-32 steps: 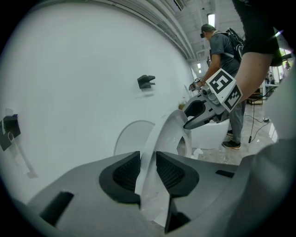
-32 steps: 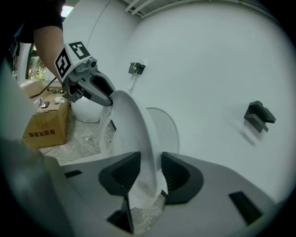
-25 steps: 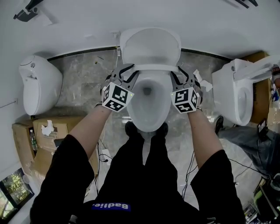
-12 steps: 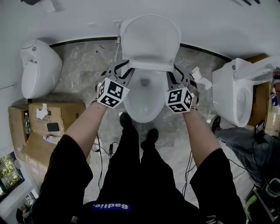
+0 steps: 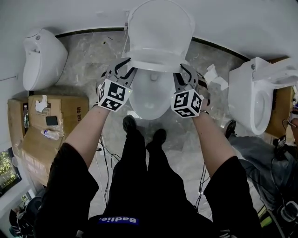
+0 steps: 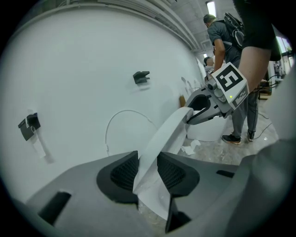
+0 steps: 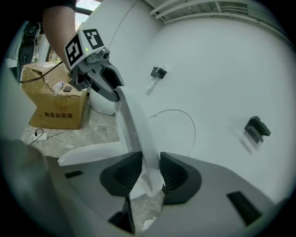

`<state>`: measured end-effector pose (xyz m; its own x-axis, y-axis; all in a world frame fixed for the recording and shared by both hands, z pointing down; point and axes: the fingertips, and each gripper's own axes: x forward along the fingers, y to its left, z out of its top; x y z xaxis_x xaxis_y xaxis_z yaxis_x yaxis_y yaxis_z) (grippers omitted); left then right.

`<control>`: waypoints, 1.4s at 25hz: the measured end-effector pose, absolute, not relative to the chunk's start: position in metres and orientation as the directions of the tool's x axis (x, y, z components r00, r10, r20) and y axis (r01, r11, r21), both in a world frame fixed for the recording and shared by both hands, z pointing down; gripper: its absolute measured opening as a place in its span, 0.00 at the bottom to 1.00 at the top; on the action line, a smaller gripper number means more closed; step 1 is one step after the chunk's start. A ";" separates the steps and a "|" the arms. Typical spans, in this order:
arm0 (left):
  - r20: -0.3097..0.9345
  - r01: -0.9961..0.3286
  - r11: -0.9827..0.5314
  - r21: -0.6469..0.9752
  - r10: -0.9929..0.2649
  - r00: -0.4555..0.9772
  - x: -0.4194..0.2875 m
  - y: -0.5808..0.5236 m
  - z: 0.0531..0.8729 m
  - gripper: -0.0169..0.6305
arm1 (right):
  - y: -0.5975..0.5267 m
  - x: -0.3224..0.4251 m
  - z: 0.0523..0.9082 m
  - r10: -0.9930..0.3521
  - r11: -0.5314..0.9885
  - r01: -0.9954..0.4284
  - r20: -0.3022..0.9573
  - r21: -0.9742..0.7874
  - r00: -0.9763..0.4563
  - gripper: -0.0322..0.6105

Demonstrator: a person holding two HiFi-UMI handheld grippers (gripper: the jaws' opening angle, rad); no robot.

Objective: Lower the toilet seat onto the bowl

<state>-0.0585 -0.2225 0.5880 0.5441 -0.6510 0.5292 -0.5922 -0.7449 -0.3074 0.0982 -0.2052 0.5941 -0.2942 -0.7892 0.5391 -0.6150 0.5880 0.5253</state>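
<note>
Down comes the toilet seat (image 5: 156, 65) between your tools. Your left tool (image 5: 125, 65) has just eased wider and your right tool (image 5: 182, 69) has just squeezed tighter, and both pinch its edge. It's about halfway, and the bowl (image 5: 151, 100) below the tools is still uncovered.

White wall (image 5: 70, 14) across top, black skirting (image 5: 88, 31) under it. Grey marbled floor (image 5: 88, 65). Cardboard boxes (image 5: 70, 109) at left. Spare toilet (image 5: 44, 58) upper left, second spare toilet (image 5: 251, 97) at right.

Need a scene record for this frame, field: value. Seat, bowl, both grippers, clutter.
seat: toilet seat at a slant above the bowl, not yet down
left gripper: pads on seat edge; jaws have just opened further
right gripper: pads on seat edge; jaws have just closed further
clutter: cardboard box on the floor, left side
</note>
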 end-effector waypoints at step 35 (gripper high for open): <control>0.690 -0.232 -0.878 -0.418 -0.473 0.547 -0.078 -0.069 0.699 0.29 | -0.065 0.074 0.704 -0.749 0.654 -0.369 0.636 0.661 -0.187 0.26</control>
<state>-0.0775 -0.0695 0.6989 0.5473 -0.4731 0.6904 -0.2324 -0.8784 -0.4177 0.0743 -0.0651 0.7040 -0.1874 -0.7487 0.6359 -0.3690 0.6536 0.6608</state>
